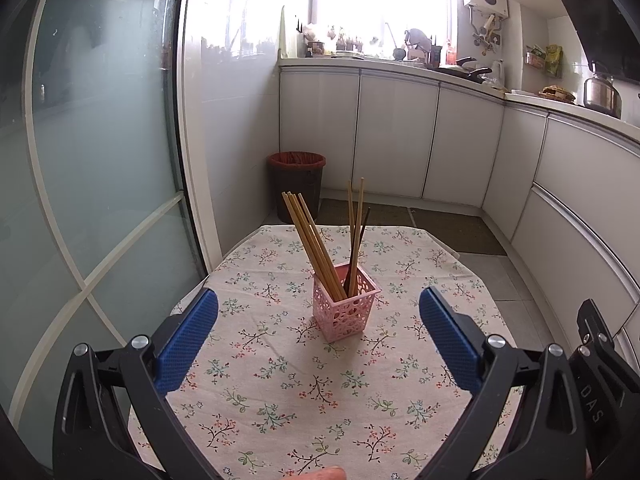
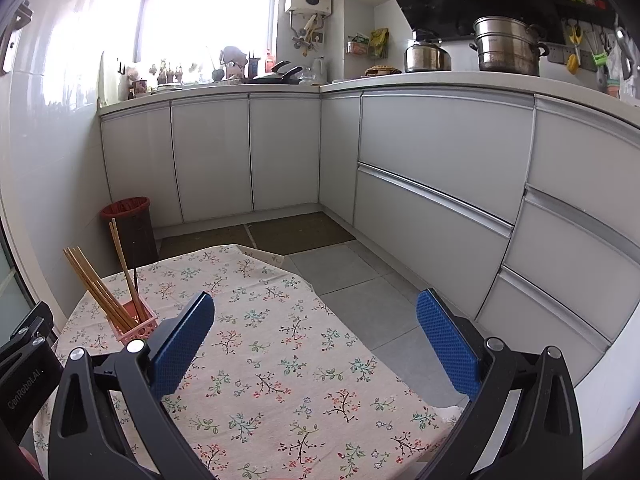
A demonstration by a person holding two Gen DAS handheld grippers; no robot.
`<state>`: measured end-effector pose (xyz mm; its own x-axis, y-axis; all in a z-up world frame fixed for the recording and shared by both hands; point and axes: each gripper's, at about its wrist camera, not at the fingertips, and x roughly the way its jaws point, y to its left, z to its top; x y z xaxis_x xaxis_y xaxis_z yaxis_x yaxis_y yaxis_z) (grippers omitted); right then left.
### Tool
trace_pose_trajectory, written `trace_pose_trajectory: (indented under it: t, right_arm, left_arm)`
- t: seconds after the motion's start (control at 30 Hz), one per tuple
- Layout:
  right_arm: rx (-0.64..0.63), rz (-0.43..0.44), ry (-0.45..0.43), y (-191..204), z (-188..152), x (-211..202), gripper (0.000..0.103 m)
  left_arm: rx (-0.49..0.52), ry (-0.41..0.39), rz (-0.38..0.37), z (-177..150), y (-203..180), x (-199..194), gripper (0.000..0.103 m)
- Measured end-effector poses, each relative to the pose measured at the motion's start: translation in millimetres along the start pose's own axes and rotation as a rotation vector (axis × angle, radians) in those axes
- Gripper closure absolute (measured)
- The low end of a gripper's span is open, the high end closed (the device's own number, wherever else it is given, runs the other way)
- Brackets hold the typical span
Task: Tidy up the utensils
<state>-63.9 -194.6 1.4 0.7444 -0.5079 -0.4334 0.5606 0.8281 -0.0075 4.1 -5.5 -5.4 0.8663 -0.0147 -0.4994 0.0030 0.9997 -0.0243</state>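
Upright, wooden chopsticks (image 1: pixel 320 248) fan from a pink lattice holder (image 1: pixel 345 307); each hand-held gripper (image 1: pixel 319 334) (image 2: pixel 315 338) gapes, released.

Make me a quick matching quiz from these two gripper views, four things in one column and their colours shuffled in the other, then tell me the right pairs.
Things:
1. utensil basket
2. gripper pads
3. trash bin liner
4. cabinet doors

Colours:
A. blue
B. white
C. pink
D. red

Pairs: 1-C, 2-A, 3-D, 4-B
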Motion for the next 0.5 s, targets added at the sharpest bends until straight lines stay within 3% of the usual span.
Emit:
trace_pose_trajectory:
  t: [0.3,0.4,0.5]
  right_arm:
    - [0.030,-0.011,0.020,-7.7,1.2,3.3,0.005]
    - [0.060,0.000,0.058,-13.4,1.0,10.0,0.005]
    - [0.106,0.037,0.124,-21.1,2.1,23.9,0.005]
  left_arm:
    - [0.007,0.017,-0.006,-3.9,-0.5,11.2,0.007]
    - [0.091,0.054,0.020,-23.0,-6.9,46.1,0.007]
    - [0.189,0.115,-0.002,-46.2,-14.9,92.5,0.007]
